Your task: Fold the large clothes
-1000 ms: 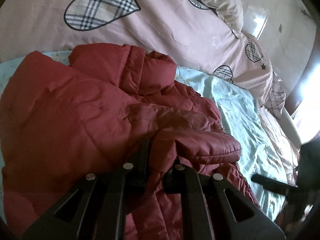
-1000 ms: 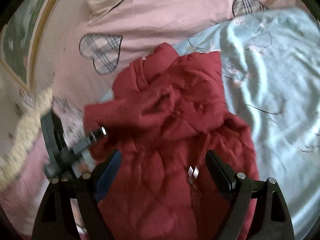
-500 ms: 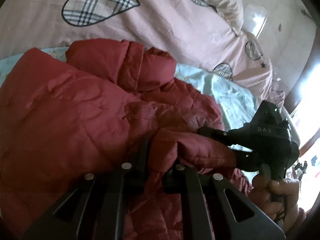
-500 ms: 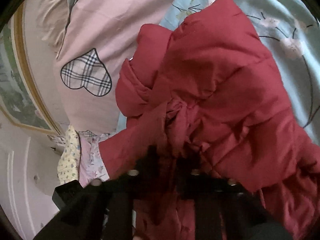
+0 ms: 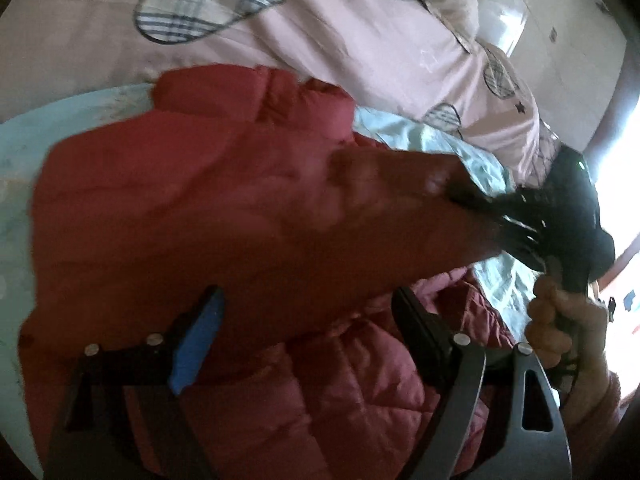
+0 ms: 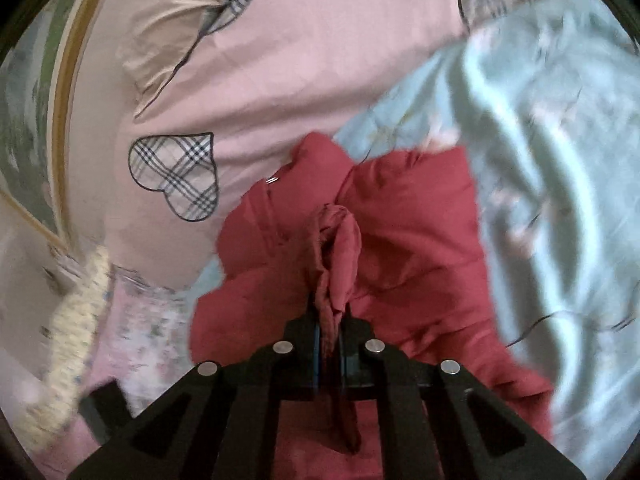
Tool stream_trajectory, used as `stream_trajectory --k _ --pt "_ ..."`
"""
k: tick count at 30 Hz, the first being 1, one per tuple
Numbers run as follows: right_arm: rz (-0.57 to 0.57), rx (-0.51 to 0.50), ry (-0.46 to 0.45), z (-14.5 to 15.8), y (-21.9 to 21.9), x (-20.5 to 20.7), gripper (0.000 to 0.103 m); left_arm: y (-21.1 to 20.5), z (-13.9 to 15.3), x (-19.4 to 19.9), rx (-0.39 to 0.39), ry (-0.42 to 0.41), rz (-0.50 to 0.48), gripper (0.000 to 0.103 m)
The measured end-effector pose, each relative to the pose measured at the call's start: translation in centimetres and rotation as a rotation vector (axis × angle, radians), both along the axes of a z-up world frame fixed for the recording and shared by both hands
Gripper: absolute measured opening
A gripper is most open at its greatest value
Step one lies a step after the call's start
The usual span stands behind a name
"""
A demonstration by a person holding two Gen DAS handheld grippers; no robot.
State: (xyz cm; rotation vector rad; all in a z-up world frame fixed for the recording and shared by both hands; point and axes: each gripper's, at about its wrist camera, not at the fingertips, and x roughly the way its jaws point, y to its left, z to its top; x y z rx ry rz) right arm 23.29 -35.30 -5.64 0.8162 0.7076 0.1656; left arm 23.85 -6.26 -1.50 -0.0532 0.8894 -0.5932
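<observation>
Since a second ago the two grippers have traded roles: the left gripper, then clamped on a fold of the red padded jacket, now has its jaws opening wide with the cloth loose between them and neither pad pressing on it, while the right gripper, spread apart back then, is now clenched on a bunched fold of that jacket. In the left wrist view the right gripper pulls a stretched flap of the jacket toward the right edge, a hand gripping its handle. The jacket lies heaped on a pale blue sheet. Beyond it spreads a pink quilt with plaid hearts, a beige pillow farthest back.
</observation>
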Motion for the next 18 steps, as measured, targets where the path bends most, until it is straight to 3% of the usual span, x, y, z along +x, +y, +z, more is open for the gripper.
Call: stream_trajectory --k 5,9,14,15,18 --pt "0.006 -0.151 0.036 -1.1 0.5 -0.5 0.006 3.4 1.0 2.2 0.038 -0.038 0.091 0.085" --pt "0.016 -0.200 0.068 -2.7 0.9 -0.4 0.006 5.7 0.8 4.8 0.083 -0.044 0.164 0.082" --pt "0.015 -0.197 0.091 -3.3 0.9 -0.6 0.011 6.5 -2.8 7.9 0.146 0.044 0.180 0.075" --pt "0.011 -0.199 0.089 -2.9 0.8 -0.8 0.018 6.4 -3.5 8.1 0.160 0.052 0.177 0.075" --pt "-0.033 -0.265 0.042 -0.7 1.1 -2.1 0.020 5.7 -4.6 7.8 0.207 0.027 0.180 0.075"
